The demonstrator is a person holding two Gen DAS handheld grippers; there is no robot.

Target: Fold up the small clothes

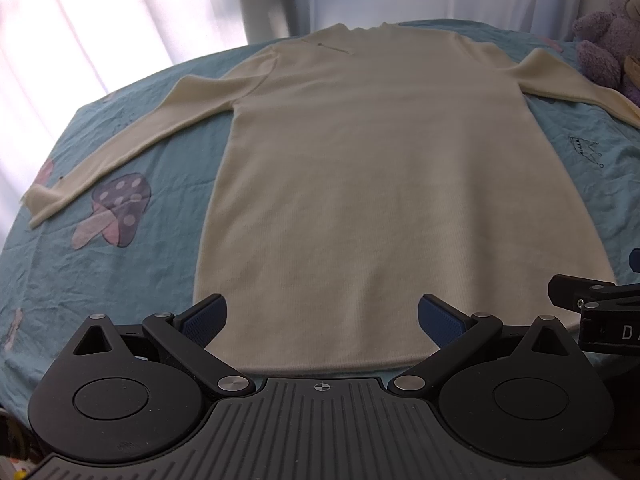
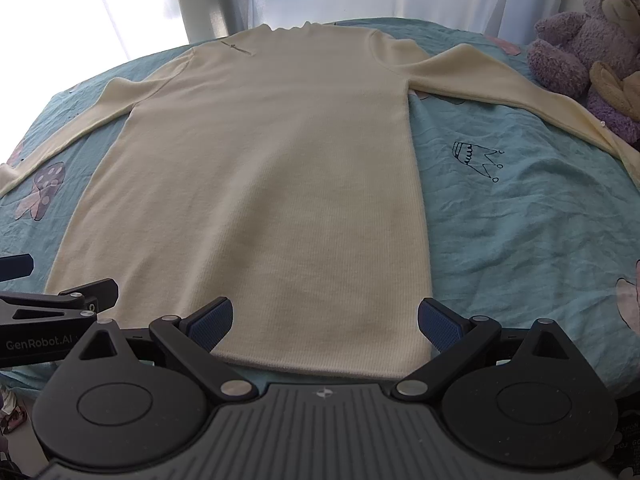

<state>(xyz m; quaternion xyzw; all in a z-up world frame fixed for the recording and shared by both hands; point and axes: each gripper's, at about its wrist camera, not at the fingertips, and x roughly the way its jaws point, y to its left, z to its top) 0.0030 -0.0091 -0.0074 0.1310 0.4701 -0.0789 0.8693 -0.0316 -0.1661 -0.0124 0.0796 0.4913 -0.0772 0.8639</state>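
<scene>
Left wrist view: cream long-sleeved sweater (image 1: 360, 168) lies flat, sleeves toward 10 and 2 o'clock, probably ready for folding; left gripper (image 1: 322, 322) and right gripper (image 2: 325, 322) hover wide open, empty, above its hem

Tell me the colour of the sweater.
Cream, plain knit sweater, shown best in the right wrist view.

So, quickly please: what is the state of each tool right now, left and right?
Left tool: open, holding nothing, over the hem of the cream sweater.
Right tool: open, holding nothing, also at the hem.
</scene>
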